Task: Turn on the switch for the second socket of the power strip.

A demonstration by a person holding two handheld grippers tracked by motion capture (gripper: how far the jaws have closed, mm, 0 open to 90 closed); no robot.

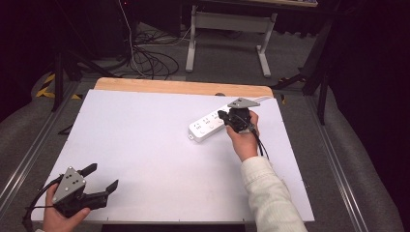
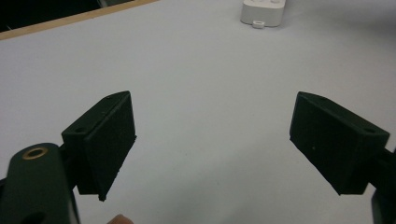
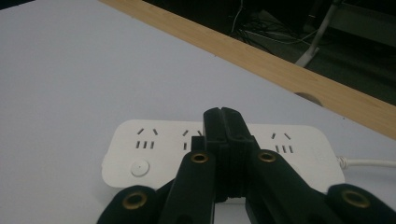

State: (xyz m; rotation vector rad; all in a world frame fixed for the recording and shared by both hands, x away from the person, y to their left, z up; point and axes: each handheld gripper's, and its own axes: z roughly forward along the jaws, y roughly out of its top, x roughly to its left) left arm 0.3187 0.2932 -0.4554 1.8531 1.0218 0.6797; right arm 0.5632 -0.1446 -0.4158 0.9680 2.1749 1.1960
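A white power strip [image 1: 207, 127] lies at the back right of the white table top [image 1: 145, 145]. My right gripper [image 1: 222, 115] hovers just over the strip's middle, jaws shut with nothing between them. In the right gripper view the closed gripper [image 3: 222, 122] stands in front of the strip [image 3: 149, 151], which shows several sockets and a round button. My left gripper [image 1: 103, 177] rests near the front left corner, held by a hand, jaws open and empty. In the left gripper view the gripper [image 2: 212, 144] spans bare table, and the strip's end [image 2: 263, 12] shows far ahead.
A wooden edge [image 1: 183, 87] runs along the table's far side. The strip's white cord [image 3: 371, 163] leads off to the right. Beyond the table stand desk legs [image 1: 192, 43] and loose cables [image 1: 150, 60] on the floor. Metal rails flank both table sides.
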